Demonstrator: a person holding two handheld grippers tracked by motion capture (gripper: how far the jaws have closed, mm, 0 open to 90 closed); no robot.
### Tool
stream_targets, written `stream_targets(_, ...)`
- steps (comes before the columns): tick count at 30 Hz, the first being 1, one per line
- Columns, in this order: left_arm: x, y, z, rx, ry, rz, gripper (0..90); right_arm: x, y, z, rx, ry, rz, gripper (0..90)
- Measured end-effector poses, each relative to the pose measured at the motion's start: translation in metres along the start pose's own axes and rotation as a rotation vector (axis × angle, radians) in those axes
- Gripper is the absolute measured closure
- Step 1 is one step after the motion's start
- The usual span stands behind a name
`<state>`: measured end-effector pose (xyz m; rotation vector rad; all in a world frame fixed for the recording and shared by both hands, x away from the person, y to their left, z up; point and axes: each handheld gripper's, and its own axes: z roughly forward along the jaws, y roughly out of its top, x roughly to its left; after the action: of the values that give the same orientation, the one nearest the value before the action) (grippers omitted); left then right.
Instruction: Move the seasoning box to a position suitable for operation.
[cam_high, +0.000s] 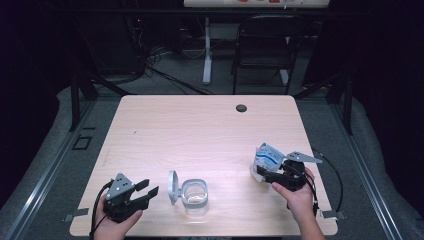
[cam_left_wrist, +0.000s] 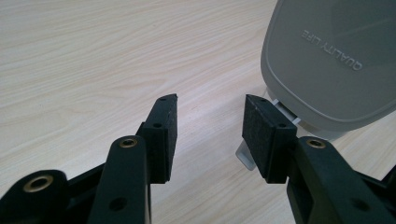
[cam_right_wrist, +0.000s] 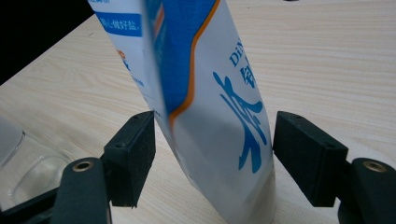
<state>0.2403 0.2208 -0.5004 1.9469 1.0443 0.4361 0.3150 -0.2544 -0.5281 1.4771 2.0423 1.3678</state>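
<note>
- Right gripper (cam_high: 264, 172): jaws spread to either side of the blue-and-white pouch (cam_right_wrist: 205, 107); a gap shows beside each pad.
- Pouch: stands on the table (cam_high: 200, 130), well right of the clear container (cam_high: 195, 195).
- Left gripper (cam_high: 150, 190): jaws spread, empty, just left of the container's raised grey lid (cam_left_wrist: 327, 60).

left tongs (cam_high: 150, 188): jaws apart, low over table; right tongs (cam_high: 263, 172): jaws spread, not gripping

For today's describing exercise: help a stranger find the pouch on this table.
Start at the wooden table, then its near right corner. There the blue-and-white pouch stands upright between the right gripper's open fingers. Unlike the clear lidded container nearby, it is printed.
</note>
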Motion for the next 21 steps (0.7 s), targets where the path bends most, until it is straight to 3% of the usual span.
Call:
stream_targets(10,0.0,-0.001,0.001,0.005,-0.001,0.003,55.9,-0.004,0.001,0.002,0.024,0.032,0.036,28.0)
stream_targets(21,0.001,-0.001,0.001,0.009,-0.002,0.003,55.8,-0.003,-0.005,0.011,0.042,0.009,0.019,27.1)
